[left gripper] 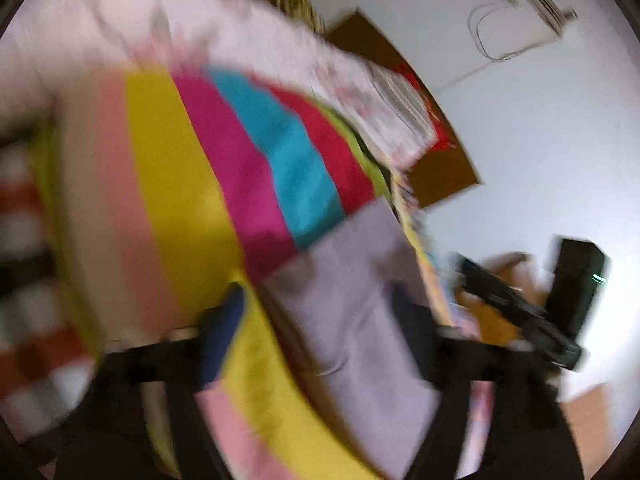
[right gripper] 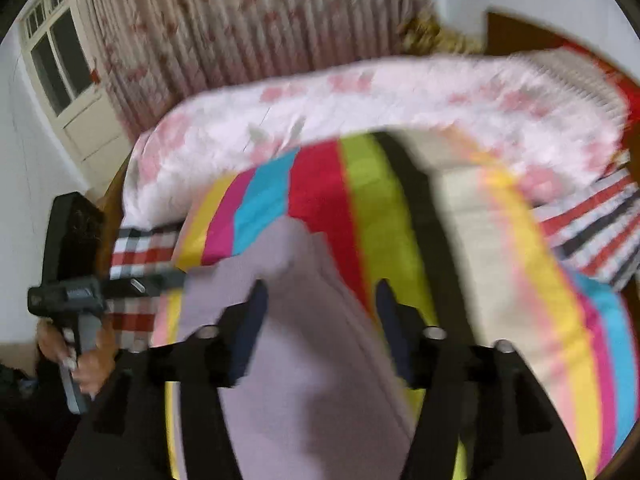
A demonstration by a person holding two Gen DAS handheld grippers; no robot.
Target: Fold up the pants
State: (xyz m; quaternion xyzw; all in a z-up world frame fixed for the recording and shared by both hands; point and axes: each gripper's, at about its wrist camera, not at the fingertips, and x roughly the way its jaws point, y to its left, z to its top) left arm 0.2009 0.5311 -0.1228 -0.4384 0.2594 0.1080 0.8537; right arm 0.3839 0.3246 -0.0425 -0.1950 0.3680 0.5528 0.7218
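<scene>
The lilac pants (right gripper: 304, 352) lie on a bed sheet of bright colour stripes (right gripper: 368, 216). In the right wrist view my right gripper (right gripper: 320, 300) is open, its dark fingers (right gripper: 256, 312) either side of a raised fold of the pants. My left gripper (right gripper: 172, 278) shows at the left, its tip at the pants' left edge. In the left wrist view the pants (left gripper: 352, 320) lie between my left gripper's open fingers (left gripper: 222, 320), which stand wide apart (left gripper: 320, 312). My right gripper (left gripper: 520, 308) shows at the right. Both views are blurred.
A pink flowered quilt (right gripper: 360, 120) lies along the far side of the bed. A red, white and black checked cloth (right gripper: 136, 256) lies at the bed's edge. A curtain (right gripper: 240, 20) and a door (right gripper: 68, 76) stand behind. A brown headboard (left gripper: 440, 176) meets the white wall.
</scene>
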